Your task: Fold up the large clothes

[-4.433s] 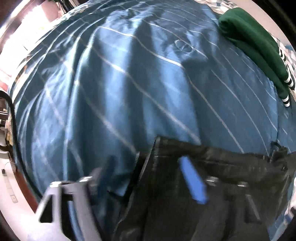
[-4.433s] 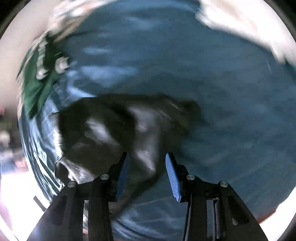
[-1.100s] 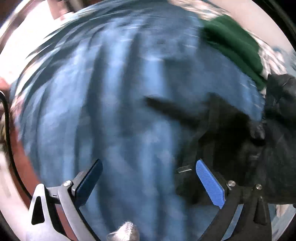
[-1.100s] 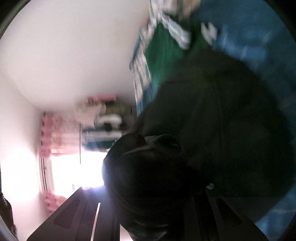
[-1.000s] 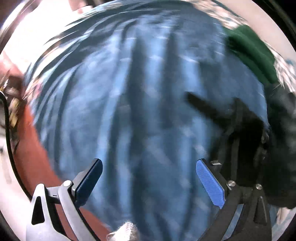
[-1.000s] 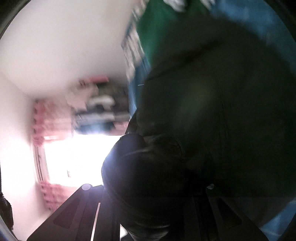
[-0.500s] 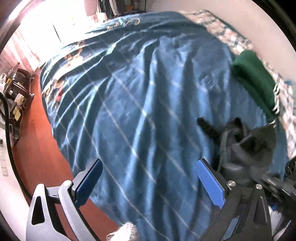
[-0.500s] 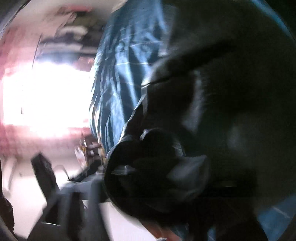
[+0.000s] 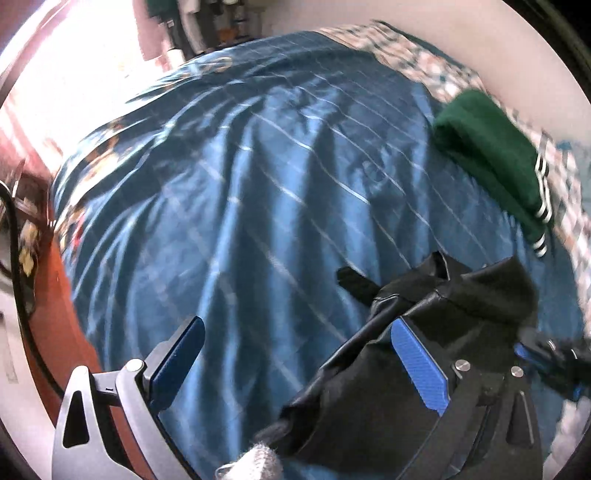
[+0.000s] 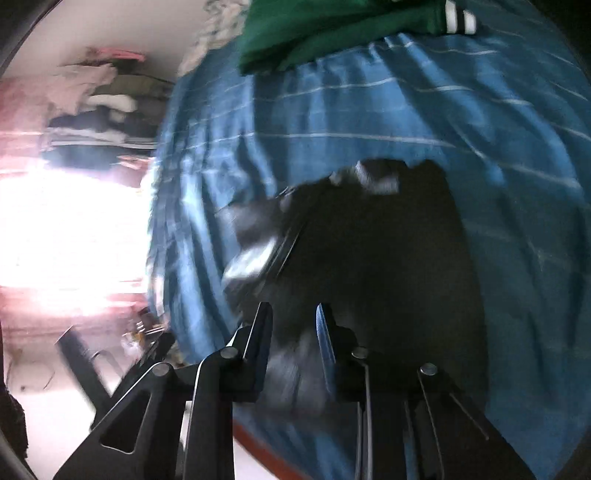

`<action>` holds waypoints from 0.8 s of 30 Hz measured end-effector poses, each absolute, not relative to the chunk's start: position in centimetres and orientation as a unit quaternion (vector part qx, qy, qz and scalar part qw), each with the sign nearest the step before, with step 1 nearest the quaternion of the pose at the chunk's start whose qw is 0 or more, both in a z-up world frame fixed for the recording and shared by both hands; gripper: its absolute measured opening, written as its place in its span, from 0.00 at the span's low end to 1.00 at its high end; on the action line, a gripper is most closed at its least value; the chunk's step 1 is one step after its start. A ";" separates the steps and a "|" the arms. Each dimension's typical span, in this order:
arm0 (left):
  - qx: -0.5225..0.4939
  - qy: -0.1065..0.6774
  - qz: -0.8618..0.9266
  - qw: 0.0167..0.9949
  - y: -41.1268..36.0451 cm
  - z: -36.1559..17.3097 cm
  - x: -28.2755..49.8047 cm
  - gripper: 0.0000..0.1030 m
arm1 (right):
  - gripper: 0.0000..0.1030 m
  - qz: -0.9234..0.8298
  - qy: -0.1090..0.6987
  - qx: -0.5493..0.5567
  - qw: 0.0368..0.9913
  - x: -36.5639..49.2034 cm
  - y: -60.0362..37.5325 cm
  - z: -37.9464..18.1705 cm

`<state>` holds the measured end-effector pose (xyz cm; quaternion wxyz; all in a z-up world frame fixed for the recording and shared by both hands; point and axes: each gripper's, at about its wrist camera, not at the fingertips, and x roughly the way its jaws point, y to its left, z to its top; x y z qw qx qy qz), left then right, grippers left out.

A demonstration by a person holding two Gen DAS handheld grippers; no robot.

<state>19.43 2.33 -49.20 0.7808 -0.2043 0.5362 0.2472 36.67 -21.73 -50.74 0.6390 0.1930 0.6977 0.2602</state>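
Observation:
A black garment (image 9: 424, 325) lies bunched on the blue striped bedspread (image 9: 258, 184) at the lower right of the left wrist view. My left gripper (image 9: 299, 362) is open and empty, its right finger beside the garment's edge. In the right wrist view the black garment (image 10: 388, 251) lies just ahead of my right gripper (image 10: 293, 328). Its jaws stand slightly apart with blurred dark cloth between them; I cannot tell whether they still pinch it. The right gripper also shows in the left wrist view (image 9: 546, 354) at the right edge.
A folded green garment with white stripes (image 9: 491, 155) lies at the far right of the bed; it also shows in the right wrist view (image 10: 332, 26). The bed's edge and red-brown floor (image 9: 55, 295) are at left. A cluttered rack (image 10: 99, 110) stands beyond.
The right gripper swung down, and the black garment it carried now lies on the bedspread ahead of it. The left gripper stays open and has moved closer to the garment.

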 end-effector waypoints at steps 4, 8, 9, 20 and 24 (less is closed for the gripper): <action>-0.189 0.557 0.232 0.775 0.6 -52.1 22.4 1.00 | 0.00 0.222 0.736 0.126 0.627 39.3 -17.1 -57.4; -0.181 0.573 0.218 0.769 -0.7 -52.8 23.5 1.00 | 0.00 0.221 0.760 0.162 0.589 40.8 -17.1 -58.1; -0.181 0.575 0.213 0.769 -1.0 -52.6 23.7 1.00 | 0.00 0.222 0.768 0.190 0.570 41.1 -18.2 -57.6; -0.146 0.635 0.198 0.732 -3.4 -58.3 30.8 1.00 | 0.00 0.203 0.747 0.161 0.612 39.5 -25.2 -55.6; -0.156 0.639 0.196 0.727 -2.8 -57.1 30.5 1.00 | 0.00 0.185 0.778 0.157 0.579 40.6 -24.8 -58.4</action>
